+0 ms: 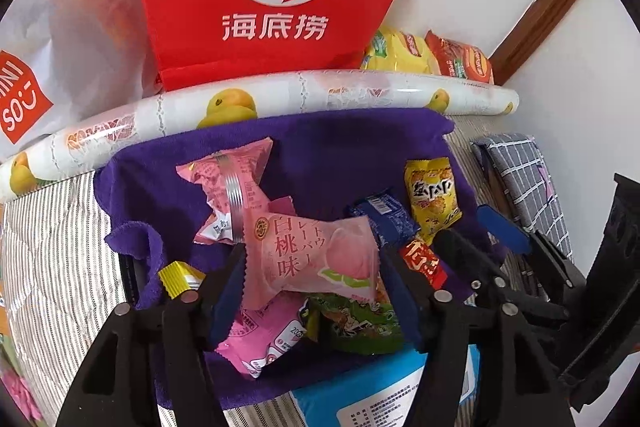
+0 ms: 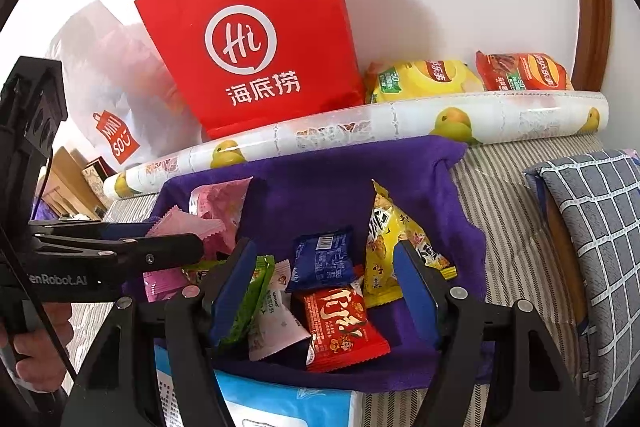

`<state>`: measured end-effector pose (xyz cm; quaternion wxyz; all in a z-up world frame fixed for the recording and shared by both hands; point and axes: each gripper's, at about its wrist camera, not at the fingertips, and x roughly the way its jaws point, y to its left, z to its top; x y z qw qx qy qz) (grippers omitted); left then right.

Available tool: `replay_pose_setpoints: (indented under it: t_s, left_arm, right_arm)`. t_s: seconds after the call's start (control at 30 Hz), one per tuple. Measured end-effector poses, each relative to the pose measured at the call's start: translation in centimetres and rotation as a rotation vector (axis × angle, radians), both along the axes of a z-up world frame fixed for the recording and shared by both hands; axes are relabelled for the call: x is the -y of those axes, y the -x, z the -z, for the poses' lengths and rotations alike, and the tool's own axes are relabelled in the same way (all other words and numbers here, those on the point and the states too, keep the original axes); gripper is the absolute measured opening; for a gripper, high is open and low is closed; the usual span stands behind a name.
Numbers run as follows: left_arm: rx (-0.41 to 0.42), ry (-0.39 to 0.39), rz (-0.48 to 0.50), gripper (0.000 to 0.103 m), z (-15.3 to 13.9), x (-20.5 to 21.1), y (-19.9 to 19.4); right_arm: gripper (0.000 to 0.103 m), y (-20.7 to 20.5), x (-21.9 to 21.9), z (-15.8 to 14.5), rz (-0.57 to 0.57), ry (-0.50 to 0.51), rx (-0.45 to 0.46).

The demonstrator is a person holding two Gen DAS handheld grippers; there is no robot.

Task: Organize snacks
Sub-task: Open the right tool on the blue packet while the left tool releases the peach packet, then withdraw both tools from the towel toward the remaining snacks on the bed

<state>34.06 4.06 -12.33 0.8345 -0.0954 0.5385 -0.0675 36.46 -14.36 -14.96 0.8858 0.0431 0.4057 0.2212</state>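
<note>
Left gripper (image 1: 312, 263) grips peach snack packet (image 1: 316, 259), hiding packets beneath.

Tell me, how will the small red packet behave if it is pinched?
The red packet looks puffed and sealed, so it probably yields rather than staying stiff. Its glossy film may slip. It seems light, so a push could slide it over the purple cloth.

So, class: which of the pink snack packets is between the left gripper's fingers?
The peach packet, printed with a peach picture and large red characters. It sits between the left gripper fingers; the other pink packets lie on the purple cloth.
</note>
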Motion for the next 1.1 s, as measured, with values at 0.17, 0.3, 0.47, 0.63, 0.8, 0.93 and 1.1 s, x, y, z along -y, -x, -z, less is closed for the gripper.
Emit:
replay_pose_setpoints:
  t_s: [0.17,0.3,0.47,0.63,0.8,0.93,1.1]
  left_arm:
    - [0.035,-0.015,0.002,0.072,-0.9,0.3,0.4]
    - [0.051,-0.004,-0.003,0.074,-1.5,0.1,0.6]
    - [0.064,0.031,-0.006,0.074,-2.2,-0.6,0.8]
    - [0.096,0.060,0.010,0.074,-3.3,-0.7,1.4]
    - [0.125,0.070,0.016,0.074,-4.3,-0.8,2.0]
    - [0.144,0.064,0.032,0.073,-5.0,-0.5,2.6]
    - [0.175,0.088,0.051,0.073,-6.3,-0.4,3.6]
  right_arm:
    - [0.070,0.0,0.1,0.0,0.000,-0.009,-0.003]
    - [0.070,-0.1,0.2,0.1,-0.001,-0.025,-0.004]
    - [0.070,0.3,0.2,-0.2,-0.009,-0.036,0.023]
    - [0.070,2.0,-0.6,-1.7,-0.040,-0.007,0.115]
    - [0.070,4.0,-1.0,-3.2,-0.029,0.066,0.160]
    - [0.070,6.3,-0.1,-4.6,0.015,0.091,0.192]
    - [0.070,9.0,2.1,-6.3,0.061,0.072,0.198]
